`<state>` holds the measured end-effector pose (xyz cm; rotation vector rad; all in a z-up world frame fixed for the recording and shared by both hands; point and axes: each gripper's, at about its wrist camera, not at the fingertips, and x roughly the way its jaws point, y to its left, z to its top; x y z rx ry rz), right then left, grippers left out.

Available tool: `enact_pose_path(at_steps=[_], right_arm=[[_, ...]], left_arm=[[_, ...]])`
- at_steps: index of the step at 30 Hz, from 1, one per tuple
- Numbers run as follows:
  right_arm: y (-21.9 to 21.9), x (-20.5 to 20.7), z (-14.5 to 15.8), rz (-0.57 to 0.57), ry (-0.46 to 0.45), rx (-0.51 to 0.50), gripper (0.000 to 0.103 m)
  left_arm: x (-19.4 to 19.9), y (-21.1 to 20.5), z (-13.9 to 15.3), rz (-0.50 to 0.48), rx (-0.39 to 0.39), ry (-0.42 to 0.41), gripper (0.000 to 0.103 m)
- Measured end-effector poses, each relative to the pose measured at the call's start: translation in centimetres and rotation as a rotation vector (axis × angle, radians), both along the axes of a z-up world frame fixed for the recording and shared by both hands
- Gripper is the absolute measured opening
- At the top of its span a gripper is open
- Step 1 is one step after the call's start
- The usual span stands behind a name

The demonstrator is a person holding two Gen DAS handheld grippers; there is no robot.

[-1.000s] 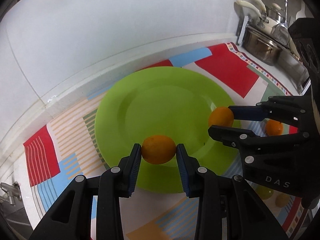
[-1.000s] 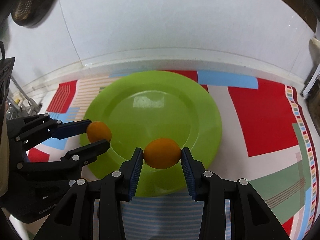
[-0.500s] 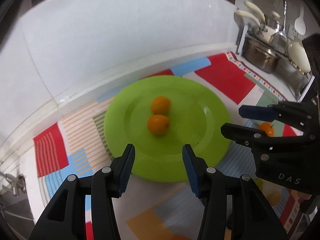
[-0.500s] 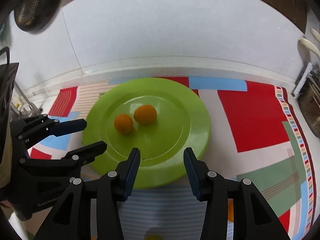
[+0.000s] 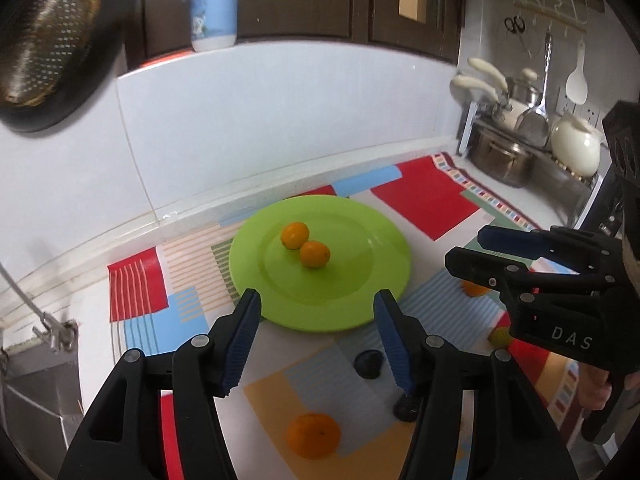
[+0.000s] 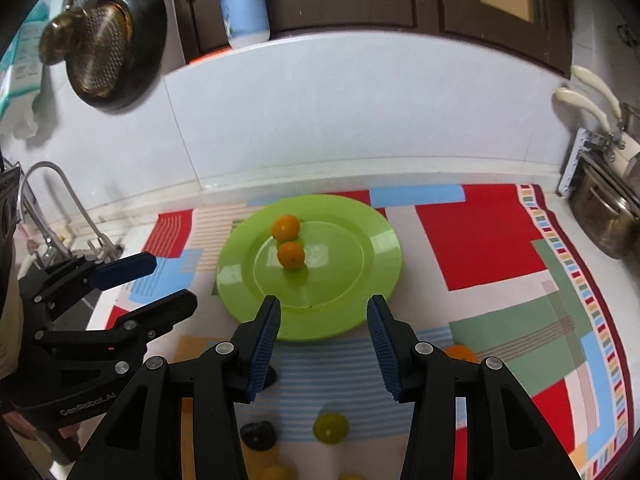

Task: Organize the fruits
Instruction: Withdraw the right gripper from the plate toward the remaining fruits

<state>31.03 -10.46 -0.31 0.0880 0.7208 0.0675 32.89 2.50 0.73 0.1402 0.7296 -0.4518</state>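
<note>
Two small oranges point(image 5: 295, 235) point(image 5: 315, 254) lie side by side near the middle of the green plate point(image 5: 360, 280), free of both grippers. My left gripper point(image 5: 318, 308) hangs above the plate's near rim, its jaws opening with nothing between them. My right gripper point(image 6: 323, 308) is open and empty, also above the near rim, and shows from the side as the right gripper point(image 5: 470, 246). The oranges point(image 6: 285, 227) point(image 6: 291, 255) and plate point(image 6: 360, 264) show in the right wrist view, with the left gripper point(image 6: 170, 282) to the left. Another orange point(image 5: 313, 435) lies on the cloth below my left fingers.
A patterned cloth point(image 6: 480, 240) covers the counter. On it near me lie a green fruit point(image 6: 330, 428), a dark fruit point(image 6: 260, 434), an orange point(image 6: 460, 354) and yellow fruits at the bottom edge. A faucet point(image 6: 60, 208) stands left, steel pots point(image 5: 500, 156) right.
Both grippers let go of their oranges onto the plate, opened, and drew back and up. The two oranges now rest together on the plate.
</note>
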Motion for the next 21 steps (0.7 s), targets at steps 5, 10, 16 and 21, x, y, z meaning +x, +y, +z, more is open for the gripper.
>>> enact_pose_path(at_steps=[5, 10, 16, 21], right_arm=[[-0.3, -2.3, 0.9, 0.013, -0.044, -0.015, 0.054], [-1.4, -4.3, 1.3, 0.033, -0.077, 0.001, 0.055], [-2.7, -6.9, 1.7, 0.08, -0.101, 0.005, 0.055], [-3.6, -8.8, 1.4, 0.11, -0.108, -0.013, 0.055]], left_arm=[[-2.6, -0.1, 1.3, 0.04, 0.005, -0.052, 0.062], [-5.6, -0.7, 1.9, 0.089, 0.004, -0.07, 0.063], [-8.6, -2.1, 1.8, 0.126, -0.032, -0.05, 0.064], [-10.6, -3.2, 1.4, 0.145, -0.036, -0.06, 0.064]])
